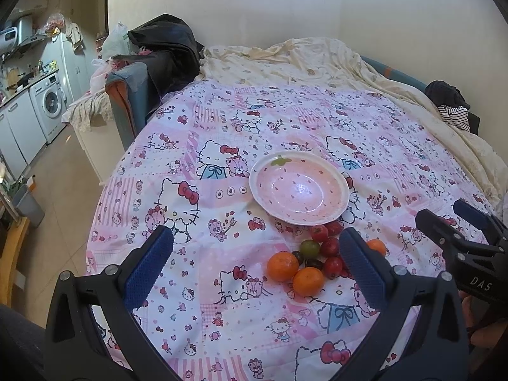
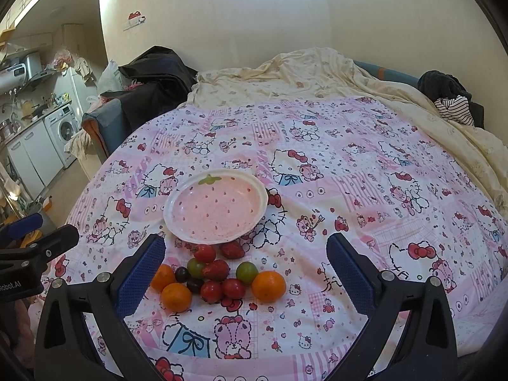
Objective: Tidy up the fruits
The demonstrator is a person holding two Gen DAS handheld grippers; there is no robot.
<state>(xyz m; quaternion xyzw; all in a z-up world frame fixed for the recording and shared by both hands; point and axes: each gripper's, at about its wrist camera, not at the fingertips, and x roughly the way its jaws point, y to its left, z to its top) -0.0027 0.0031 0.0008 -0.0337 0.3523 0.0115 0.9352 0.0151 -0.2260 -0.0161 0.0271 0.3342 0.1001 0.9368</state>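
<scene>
A pink strawberry-pattern plate [image 1: 341, 201] [image 2: 263, 204] lies empty on the Hello Kitty bedspread. Just in front of it is a cluster of fruit: three oranges [image 1: 282, 266] [image 2: 268, 285], several red cherry tomatoes [image 1: 332, 266] [image 2: 233, 288], strawberries [image 2: 232, 249], green fruits [image 1: 310, 248] [image 2: 247, 271] and dark grapes [image 2: 182, 273]. My left gripper [image 1: 255, 255] is open and empty, above the bed with the fruit near its right finger. My right gripper [image 2: 246, 258] is open and empty, with the fruit between its fingers further ahead. The right gripper also shows in the left wrist view [image 1: 451, 219].
A cream blanket [image 1: 304, 63] is bunched at the far side of the bed, with dark clothes [image 1: 451, 104] at the right. A dark bag [image 1: 165, 44] sits on a chair at the left. Beyond it are the floor and a kitchen with a washing machine [image 1: 49, 103].
</scene>
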